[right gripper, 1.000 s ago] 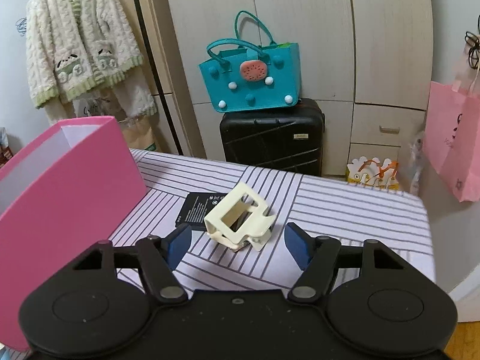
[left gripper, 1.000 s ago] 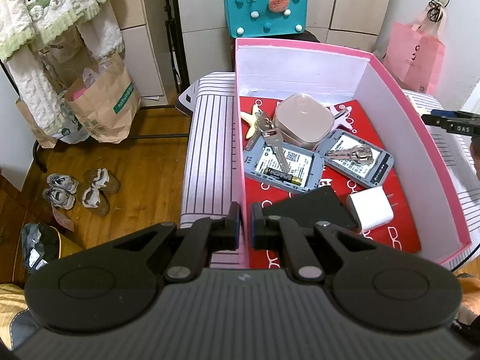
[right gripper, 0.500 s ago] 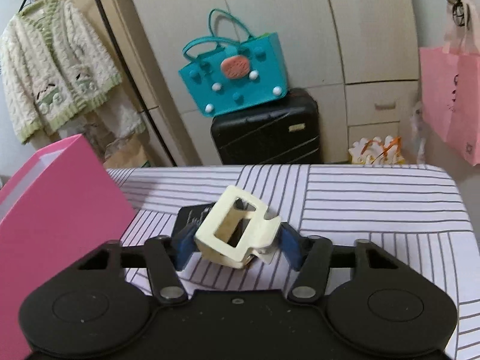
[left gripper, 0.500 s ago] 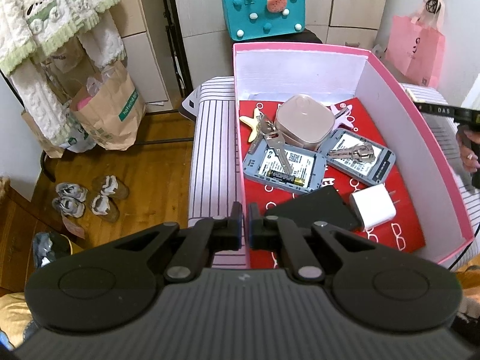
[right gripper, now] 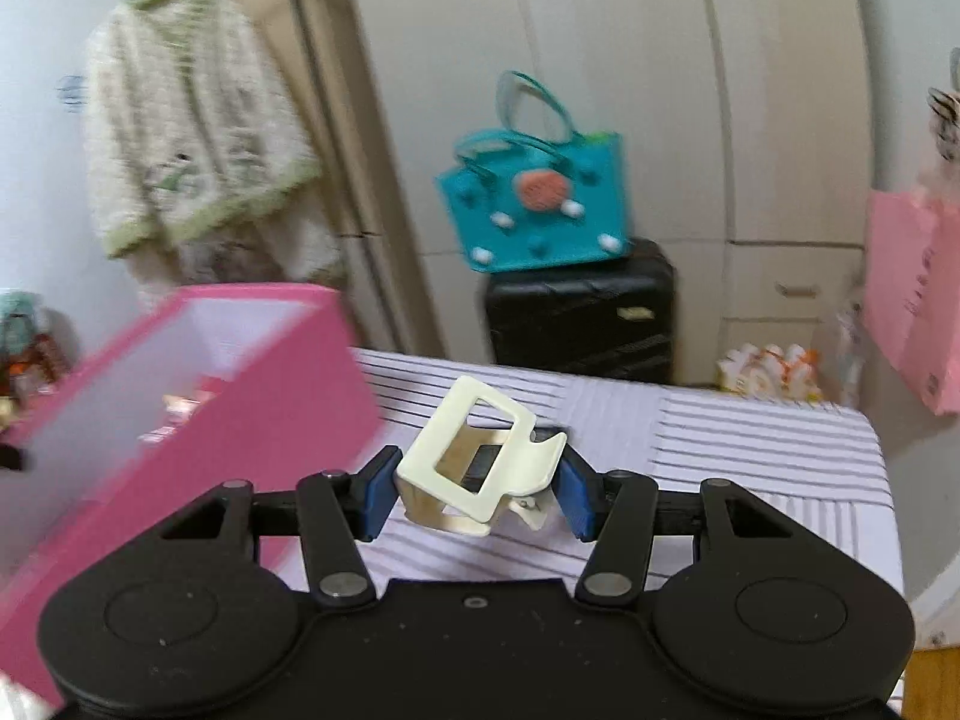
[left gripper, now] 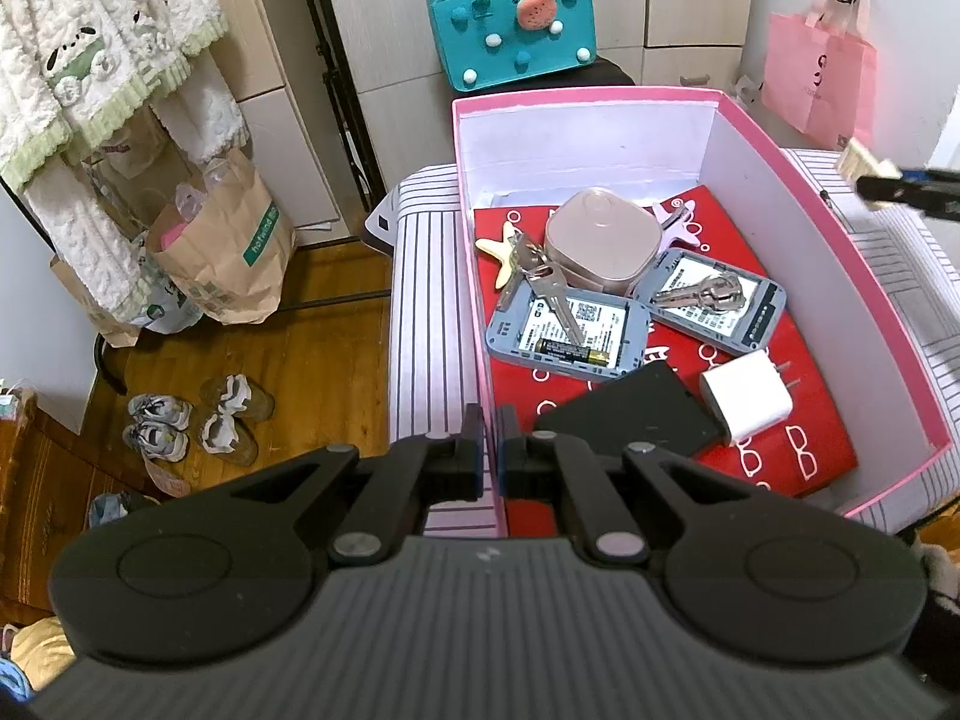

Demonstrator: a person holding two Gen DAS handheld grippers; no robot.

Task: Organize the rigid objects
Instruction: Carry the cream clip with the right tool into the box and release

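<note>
A pink box (left gripper: 600, 97) stands on the striped table (left gripper: 426, 312); its red floor holds a rounded pinkish case (left gripper: 603, 249), keys (left gripper: 549, 294), two grey devices (left gripper: 567, 333), a battery (left gripper: 570, 351), a white charger (left gripper: 747, 399) and a black flat item (left gripper: 630, 414). My left gripper (left gripper: 491, 462) is shut on the box's near left wall. My right gripper (right gripper: 477, 489) is shut on a cream hair claw clip (right gripper: 480, 462), held above the table (right gripper: 750, 450) to the right of the pink box (right gripper: 180, 420). The clip (left gripper: 861, 159) also shows beyond the box's right wall.
A black flat battery (right gripper: 543, 435) lies on the table behind the clip. Beyond the table stand a black suitcase (right gripper: 582, 312) with a teal bag (right gripper: 534, 204) on it. A pink bag (right gripper: 918, 312) hangs at the right. Paper bags (left gripper: 222, 264) and shoes (left gripper: 198, 420) are on the floor at the left.
My right gripper closed on the cream clip and lifted it off the table, swinging toward the pink box. My left gripper kept its hold on the box wall.
</note>
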